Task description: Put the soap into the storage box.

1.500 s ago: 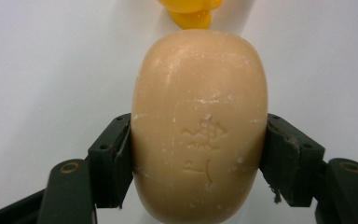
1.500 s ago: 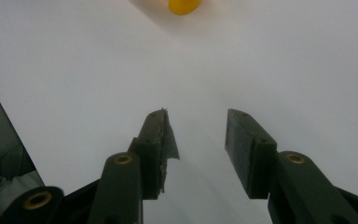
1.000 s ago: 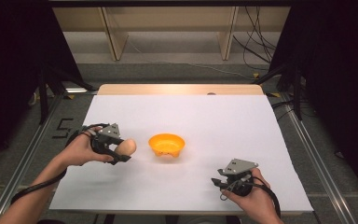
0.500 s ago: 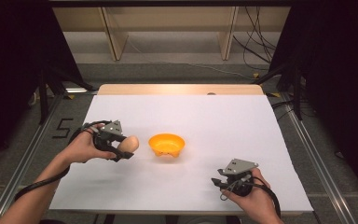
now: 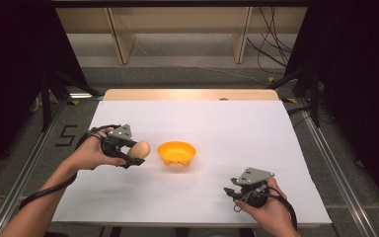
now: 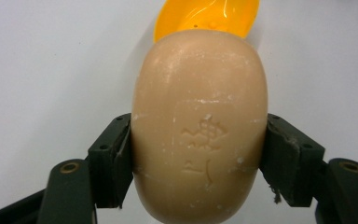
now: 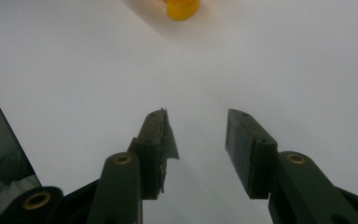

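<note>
Table [image 5: 227,123]: white top, centre of the high view, a wooden strip along its far edge.
Bowl [image 5: 176,152]: orange, left of centre in the high view; at the top edge of the left gripper view, behind the soap; a sliver at the top of the right gripper view.
Left gripper [image 5: 130,152]: left of centre in the high view, held in a hand, just beside the bowl; jaws clamped on the soap's two sides.
Right gripper [image 5: 237,192]: lower right in the high view, held in a hand, well apart from the bowl; jaws apart over bare table, nothing between them.
Soap [image 6: 199,126]: tan oval bar with a stamped mark, centre of the left gripper view, between the jaws, near the bowl's left rim.
</note>
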A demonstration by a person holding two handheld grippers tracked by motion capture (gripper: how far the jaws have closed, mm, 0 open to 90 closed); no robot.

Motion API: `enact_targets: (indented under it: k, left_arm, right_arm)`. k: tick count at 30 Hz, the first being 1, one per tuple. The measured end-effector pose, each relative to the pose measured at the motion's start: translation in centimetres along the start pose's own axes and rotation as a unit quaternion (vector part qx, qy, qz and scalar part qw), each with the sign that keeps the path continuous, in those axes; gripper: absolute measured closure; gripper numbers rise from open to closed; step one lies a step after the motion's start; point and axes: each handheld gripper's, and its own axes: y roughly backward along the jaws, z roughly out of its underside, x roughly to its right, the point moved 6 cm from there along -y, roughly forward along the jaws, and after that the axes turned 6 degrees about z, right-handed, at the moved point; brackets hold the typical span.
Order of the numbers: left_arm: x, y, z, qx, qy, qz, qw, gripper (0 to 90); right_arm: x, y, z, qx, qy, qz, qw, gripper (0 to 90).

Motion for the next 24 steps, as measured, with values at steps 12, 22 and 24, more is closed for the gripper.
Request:
enact_targets:
  k: [12, 22, 24]
  left_arm:
    - [0.0, -0.4, -1.1, 0.011, 0.002, 0.000, 0.9999, 32.2]
    - [-0.1, -0.4, -1.5, 0.020, 0.005, 0.002, 0.9998, 32.2]
    - [-0.1, -0.4, -1.6, 0.022, 0.012, 0.001, 0.9997, 32.2]
  right_arm:
    - [0.0, 0.0, 0.0, 0.001, 0.001, -0.001, 1.0000, 59.1]
    - [0.1, 0.0, 0.0, 0.002, 0.003, 0.000, 1.0000, 59.1]
    - [0.2, -0.1, 0.0, 0.003, 0.005, 0.002, 1.0000, 59.0]
